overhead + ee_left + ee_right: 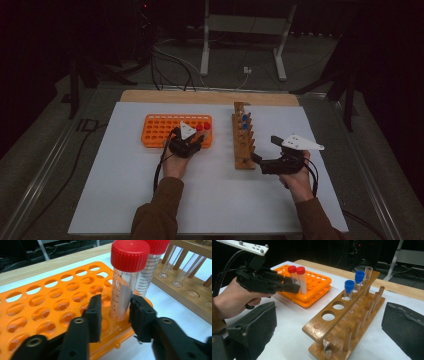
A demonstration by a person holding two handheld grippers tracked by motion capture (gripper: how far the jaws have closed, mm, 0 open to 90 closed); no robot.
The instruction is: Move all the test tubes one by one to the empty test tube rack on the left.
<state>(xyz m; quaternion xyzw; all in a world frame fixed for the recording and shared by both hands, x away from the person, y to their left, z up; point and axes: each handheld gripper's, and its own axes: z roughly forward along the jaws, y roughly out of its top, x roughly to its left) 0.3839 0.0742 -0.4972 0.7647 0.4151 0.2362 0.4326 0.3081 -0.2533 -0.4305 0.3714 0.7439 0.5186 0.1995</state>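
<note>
High view: we note the left hand-held gripper [196,140] at the orange rack's [160,130] near right corner on the desk [125,190].

Left gripper view: its jaws stand slightly apart around the red-capped tube [123,282], seated upright in the rack, pads not pressing.

Right gripper view: the right hand-held gripper [329,327] stands wide open, empty, before the wooden rack [342,322].

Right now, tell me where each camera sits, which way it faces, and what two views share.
High view: above the person's side, looking forward and down on the table; both forearms and hand-held grippers show.
Left gripper view: rides the left hand-held gripper, looking at a red-capped tube standing in the orange rack; its open jaws show.
Right gripper view: rides the right hand-held gripper, facing the wooden rack; its wide jaws show.
Shared: the gripper views both show the red-capped tubes, orange rack and wooden rack.
</note>
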